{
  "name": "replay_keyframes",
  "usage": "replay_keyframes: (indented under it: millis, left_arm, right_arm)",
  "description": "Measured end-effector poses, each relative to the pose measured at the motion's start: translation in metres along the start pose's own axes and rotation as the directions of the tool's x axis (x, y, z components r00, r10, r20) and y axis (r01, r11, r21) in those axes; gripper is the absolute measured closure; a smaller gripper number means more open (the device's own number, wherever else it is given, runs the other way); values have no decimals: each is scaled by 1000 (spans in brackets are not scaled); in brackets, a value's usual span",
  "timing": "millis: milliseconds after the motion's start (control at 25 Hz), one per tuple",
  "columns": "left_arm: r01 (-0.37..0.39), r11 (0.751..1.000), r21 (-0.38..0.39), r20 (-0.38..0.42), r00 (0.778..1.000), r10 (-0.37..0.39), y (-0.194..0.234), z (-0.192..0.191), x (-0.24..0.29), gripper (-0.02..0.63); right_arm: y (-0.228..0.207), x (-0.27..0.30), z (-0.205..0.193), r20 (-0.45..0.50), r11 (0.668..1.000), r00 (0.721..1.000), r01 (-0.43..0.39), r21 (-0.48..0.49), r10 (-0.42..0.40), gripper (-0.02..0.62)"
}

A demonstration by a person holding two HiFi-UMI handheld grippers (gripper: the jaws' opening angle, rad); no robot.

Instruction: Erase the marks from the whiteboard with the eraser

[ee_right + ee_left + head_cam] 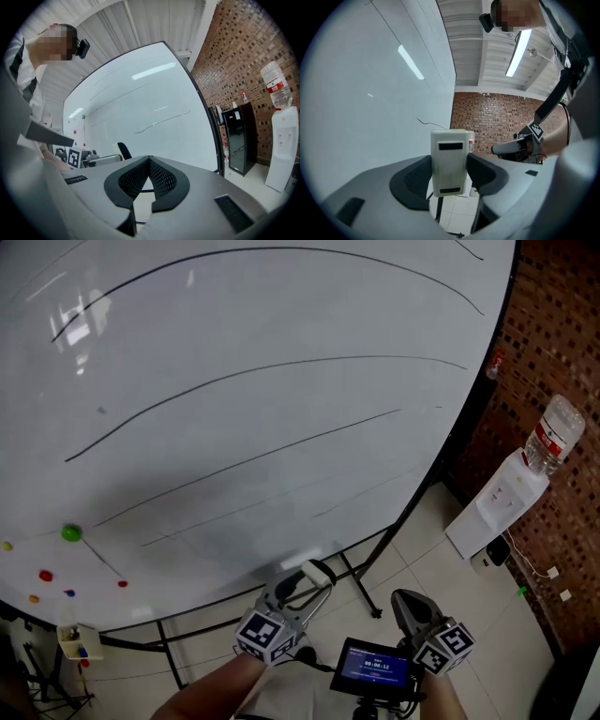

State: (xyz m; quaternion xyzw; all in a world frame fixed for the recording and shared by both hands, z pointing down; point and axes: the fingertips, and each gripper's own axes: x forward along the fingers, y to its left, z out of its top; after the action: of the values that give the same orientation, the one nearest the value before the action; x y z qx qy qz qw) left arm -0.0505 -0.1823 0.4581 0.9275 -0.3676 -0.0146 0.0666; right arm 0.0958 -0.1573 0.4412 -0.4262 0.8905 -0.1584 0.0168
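Here, left tongs [449,165] clamp one eraser [449,149] before one whiteboard [281,418]; right tongs [149,161] closed.

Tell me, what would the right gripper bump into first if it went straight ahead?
Most likely the whiteboard: the right gripper, shut and empty, points straight at it. The eraser in the left gripper sits off that line, though depth is unclear.

Eraser [450,157] between left gripper [449,169] fingers [412,180], whiteboard [370,93] seemingly close behind.
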Motion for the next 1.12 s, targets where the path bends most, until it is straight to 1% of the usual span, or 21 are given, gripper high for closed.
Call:
replay_keyframes:
  millis: [120,240,320,480,640,880,960,1040,1120]
  left_arm:
    - [-19,1000,-6,14,1000,19,2,9,-5,342]
    - [-43,999,-7,7,999,43,13,3,-3,342]
    - [-75,997,-12,-10,997,75,19,-4,-2,342]
    - [-132,991,-7,-46,990,132,20,-10,-2,342]
    - [-207,978,19,-46,977,208,29,-5,10,342]
    - [-320,946,43,-25,947,321,20,10,42,342]
    - [-368,929,44,-24,929,369,14,19,49,342]
    - [-417,907,59,-13,908,418,14,25,55,342]
    - [-473,878,67,6,881,474,15,26,55,342]
  right_arm:
    - [8,8,-7,-32,1000,999,-28,13,29,577]
    - [8,26,1,-26,998,998,-60,4,60,577]
    - [9,34,3,-25,996,995,-94,7,94,577]
    - [0,40,-3,-16,986,988,-153,72,155,577]
    - [-14,55,-6,-26,968,972,-230,102,233,577]
    - [-41,69,15,-37,921,924,-374,107,379,577]
    - [-52,69,24,-47,906,907,-412,99,418,577]
    - [-67,74,38,-35,893,894,-444,77,447,577]
    - [-77,78,47,-21,876,877,-477,68,479,577]
